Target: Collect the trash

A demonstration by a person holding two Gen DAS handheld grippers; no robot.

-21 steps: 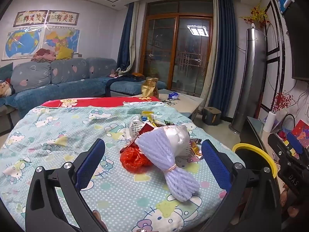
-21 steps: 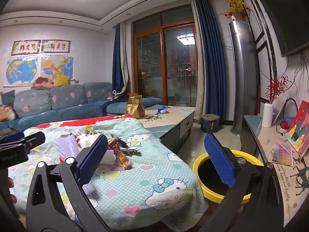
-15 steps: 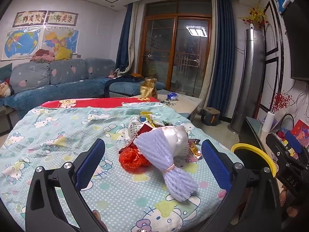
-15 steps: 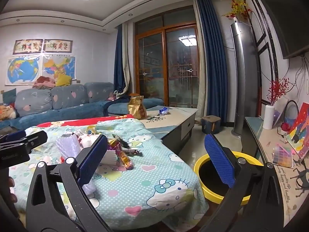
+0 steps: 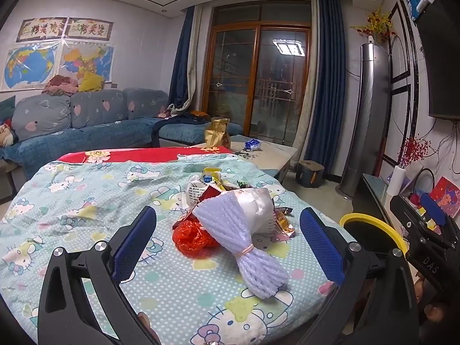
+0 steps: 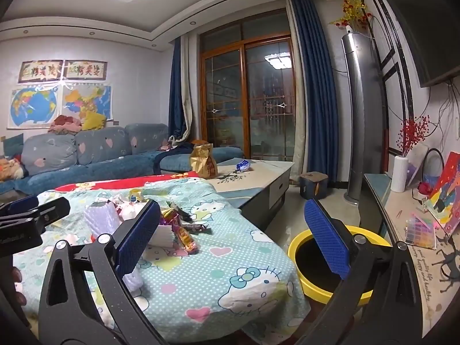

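Note:
A pile of trash lies on the Hello Kitty cloth (image 5: 86,201): a lilac foam net bundle (image 5: 244,241), a red plastic bag (image 5: 194,235), a white bag (image 5: 258,204) and snack wrappers (image 5: 283,222). My left gripper (image 5: 227,241) is open and empty, its blue pads on either side of the pile, short of it. My right gripper (image 6: 233,235) is open and empty, over the cloth's right edge. Wrappers (image 6: 184,233) and the foam net (image 6: 99,221) lie left of it. A yellow-rimmed bin (image 6: 325,261) stands on the floor, also in the left wrist view (image 5: 371,224).
A coffee table (image 6: 258,178) with a gold bag (image 6: 202,162) stands behind the cloth. A blue sofa (image 5: 86,132) lines the left wall. A TV bench (image 6: 402,215) with a vase and clutter runs along the right. A tall grey air conditioner (image 6: 362,120) stands by the curtains.
Both grippers have drifted slightly; the view of the pile has shifted a little. Both stay open and empty.

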